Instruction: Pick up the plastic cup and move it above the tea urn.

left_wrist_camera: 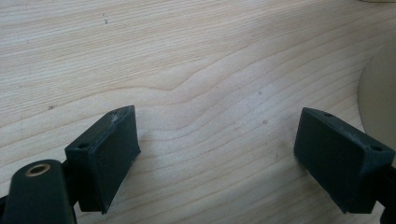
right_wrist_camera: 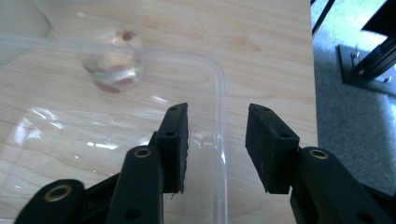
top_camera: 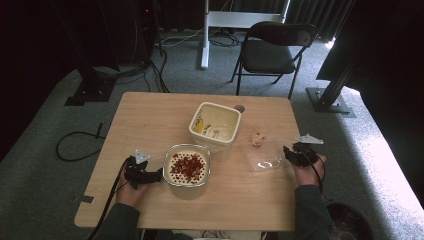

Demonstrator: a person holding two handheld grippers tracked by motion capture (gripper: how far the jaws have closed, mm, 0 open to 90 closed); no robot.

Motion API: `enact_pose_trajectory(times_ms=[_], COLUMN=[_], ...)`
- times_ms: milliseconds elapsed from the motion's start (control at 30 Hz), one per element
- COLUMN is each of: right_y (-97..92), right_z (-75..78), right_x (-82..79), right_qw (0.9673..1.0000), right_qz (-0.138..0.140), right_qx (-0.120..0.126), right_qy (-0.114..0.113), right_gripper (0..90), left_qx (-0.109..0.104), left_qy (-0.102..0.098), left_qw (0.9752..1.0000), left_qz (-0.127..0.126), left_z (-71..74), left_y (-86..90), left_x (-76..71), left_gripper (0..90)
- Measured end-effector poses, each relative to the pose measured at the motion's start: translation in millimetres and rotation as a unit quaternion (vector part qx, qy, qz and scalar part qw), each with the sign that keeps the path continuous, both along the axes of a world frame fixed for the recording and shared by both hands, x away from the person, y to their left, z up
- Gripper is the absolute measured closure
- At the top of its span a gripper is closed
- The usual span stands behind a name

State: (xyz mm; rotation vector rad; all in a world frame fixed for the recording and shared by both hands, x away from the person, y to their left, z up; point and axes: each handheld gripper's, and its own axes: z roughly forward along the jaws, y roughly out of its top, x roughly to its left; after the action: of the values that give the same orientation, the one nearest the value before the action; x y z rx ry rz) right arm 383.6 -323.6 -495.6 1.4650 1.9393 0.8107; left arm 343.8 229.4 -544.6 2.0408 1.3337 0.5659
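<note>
Clear lid (right_wrist_camera: 116, 140) lies flat on table (top_camera: 150, 115), right of the food container (top_camera: 187, 170), long axis 9-to-3. Right gripper (right_wrist_camera: 217, 140) straddles its rim at 3 o'clock, jaws spread, not yet pinching. Left gripper (left_wrist_camera: 215, 154) spread wide, farther away.

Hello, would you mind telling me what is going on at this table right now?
A person sits at a wooden table with a gripper in each hand. The right gripper straddles the edge of a clear plastic lid, its jaws apart on either side of the rim and not yet pressing on it. The left gripper rests open on the table beside a container of red-topped food. A second, cream tub stands open behind it.
</note>
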Motion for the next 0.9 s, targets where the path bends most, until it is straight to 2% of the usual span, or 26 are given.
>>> enact_pose_trajectory(times_ms=[233,267,333,367,400,500,800,900], right_y=[-6.4,-7.2,-8.3,-7.4,-6.3,-5.1,-2.6,-0.3], right_z=[-11.3,-12.4,-12.6,-12.4,-11.7,-5.4,20.6,29.7], right_x=[2.6,2.4,0.3,-0.9,-2.7,-10.1,-30.4,-34.8], right_qw=[0.9994,0.9993,0.9989,0.9989,0.9990,0.9984,0.9962,0.9966], right_qz=[-0.001,-0.004,-0.001,0.002,0.005,0.011,0.020,0.019], right_qx=[0.018,0.019,0.037,0.037,0.035,0.054,0.081,0.073], right_qy=[0.029,0.031,0.029,0.028,0.027,0.012,-0.023,-0.032], right_gripper=[67.4,70.5,78.6,80.9,82.3,85.0,86.8,86.9], left_qx=[0.000,-0.001,-0.001,-0.001,-0.001,-0.001,-0.001,-0.001], left_qy=[0.000,-0.001,-0.001,-0.001,-0.001,-0.001,-0.001,-0.001], left_qw=[1.0000,1.0000,1.0000,1.0000,1.0000,1.0000,1.0000,1.0000], left_qz=[0.000,0.000,0.001,0.000,0.001,0.001,0.001,0.001], left_z=[-0.1,-0.1,-0.2,-0.2,-0.2,-0.2,-0.2,-0.2], left_y=[-0.1,-0.1,-0.1,-0.1,-0.1,-0.1,-0.1,-0.2], left_x=[0.1,0.1,0.1,0.1,0.1,0.1,0.1,0.1], left_gripper=[14.3,14.3,14.3,14.4,14.4,14.3,14.3,14.3])
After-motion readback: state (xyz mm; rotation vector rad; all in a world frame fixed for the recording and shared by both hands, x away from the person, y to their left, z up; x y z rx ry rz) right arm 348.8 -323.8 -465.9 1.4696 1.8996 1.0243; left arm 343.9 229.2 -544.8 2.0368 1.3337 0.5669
